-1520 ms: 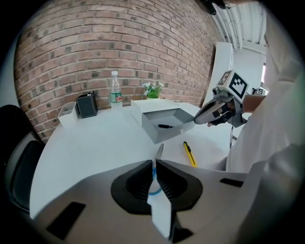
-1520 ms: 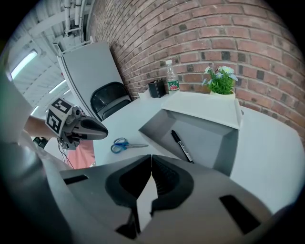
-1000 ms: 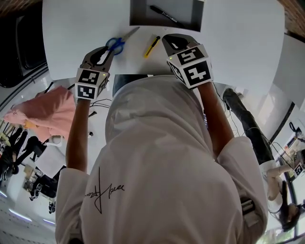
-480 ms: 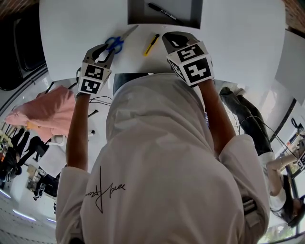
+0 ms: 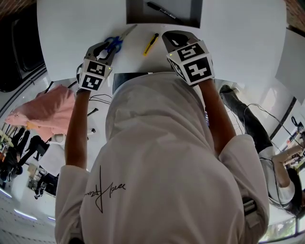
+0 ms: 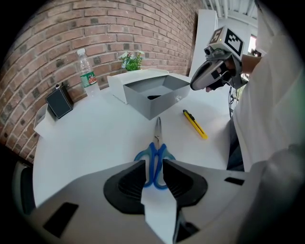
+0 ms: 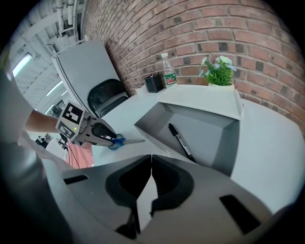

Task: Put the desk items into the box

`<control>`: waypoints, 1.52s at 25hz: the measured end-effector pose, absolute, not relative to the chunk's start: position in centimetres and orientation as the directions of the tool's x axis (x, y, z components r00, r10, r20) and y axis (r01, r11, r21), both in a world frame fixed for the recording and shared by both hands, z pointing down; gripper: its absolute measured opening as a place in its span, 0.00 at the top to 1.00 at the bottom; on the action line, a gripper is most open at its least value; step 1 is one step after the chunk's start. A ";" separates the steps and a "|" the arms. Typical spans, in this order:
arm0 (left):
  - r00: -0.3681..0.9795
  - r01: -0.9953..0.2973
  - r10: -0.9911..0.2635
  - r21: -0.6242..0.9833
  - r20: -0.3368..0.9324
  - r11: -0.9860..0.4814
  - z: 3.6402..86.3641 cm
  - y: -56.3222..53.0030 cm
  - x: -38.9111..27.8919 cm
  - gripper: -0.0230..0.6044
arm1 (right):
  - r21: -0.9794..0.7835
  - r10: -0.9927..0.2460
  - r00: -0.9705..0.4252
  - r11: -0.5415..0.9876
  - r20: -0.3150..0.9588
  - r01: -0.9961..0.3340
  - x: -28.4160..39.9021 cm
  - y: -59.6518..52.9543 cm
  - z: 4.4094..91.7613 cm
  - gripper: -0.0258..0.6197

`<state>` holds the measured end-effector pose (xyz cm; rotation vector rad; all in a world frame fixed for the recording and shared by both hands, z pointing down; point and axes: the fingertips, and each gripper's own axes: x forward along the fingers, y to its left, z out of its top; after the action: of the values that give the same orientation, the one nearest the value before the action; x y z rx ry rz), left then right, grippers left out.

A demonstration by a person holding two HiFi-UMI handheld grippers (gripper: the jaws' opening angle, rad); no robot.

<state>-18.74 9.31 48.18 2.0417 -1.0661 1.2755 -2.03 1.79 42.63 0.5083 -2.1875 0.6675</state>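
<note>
Blue-handled scissors lie on the white table, blades pointing toward the grey box. My left gripper is open, its jaw tips right over the scissors' handles with a narrow gap between them. A yellow utility knife lies to the right of the scissors. A black marker rests inside the box. My right gripper is shut and empty, hovering near the box's front edge.
At the back of the table stand a water bottle, a small potted plant and a black device. A brick wall runs behind. A dark chair stands beyond the table's left side.
My left gripper has moved forward to the scissors, and its tips now cover part of the handles. The right gripper has stayed roughly in place.
</note>
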 end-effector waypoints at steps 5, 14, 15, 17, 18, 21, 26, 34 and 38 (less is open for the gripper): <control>0.254 -0.817 -0.339 0.014 0.906 -0.576 48.4 9.1 -18.5 0.81 | -0.299 -0.140 -0.618 0.779 0.774 -0.551 -2.0 1.6 42.6 0.92; 0.257 -0.820 -0.323 0.028 0.911 -0.572 48.7 9.1 -18.2 0.81 | -0.303 -0.138 -0.620 0.778 0.773 -0.550 -1.7 1.5 42.7 0.92; 0.257 -0.821 -0.323 0.029 0.911 -0.570 48.7 9.1 -18.1 0.81 | -0.303 -0.138 -0.620 0.778 0.772 -0.550 -1.7 1.5 42.7 0.92; 0.253 -0.824 -0.326 0.027 0.911 -0.566 48.7 9.1 -18.2 0.81 | -0.303 -0.139 -0.622 0.779 0.771 -0.549 -1.8 1.5 42.7 0.92; 0.250 -0.826 -0.327 0.024 0.911 -0.564 48.7 9.1 -18.2 0.81 | -0.303 -0.139 -0.623 0.780 0.770 -0.548 -1.8 1.5 42.6 0.92; 0.242 -0.832 -0.328 0.021 0.913 -0.555 48.7 9.1 -18.3 0.81 | -0.304 -0.138 -0.626 0.781 0.768 -0.545 -2.0 1.5 42.5 0.92; 0.226 -0.824 -0.317 0.008 0.921 -0.566 48.5 9.2 -18.2 0.81 | -0.301 -0.138 -0.625 0.784 0.768 -0.544 -2.0 1.7 42.5 0.92; 0.214 -0.819 -0.326 -0.013 0.921 -0.574 48.5 9.1 -18.2 0.82 | -0.300 -0.140 -0.628 0.785 0.766 -0.541 -2.1 1.8 42.4 0.92; 0.203 -0.830 -0.336 -0.021 0.920 -0.558 48.5 9.2 -18.2 0.82 | -0.300 -0.141 -0.629 0.786 0.765 -0.541 -2.2 1.8 42.3 0.92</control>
<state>-18.24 9.20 48.54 1.9953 -1.0807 1.3350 -2.16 1.83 42.26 0.5032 -2.2031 0.6654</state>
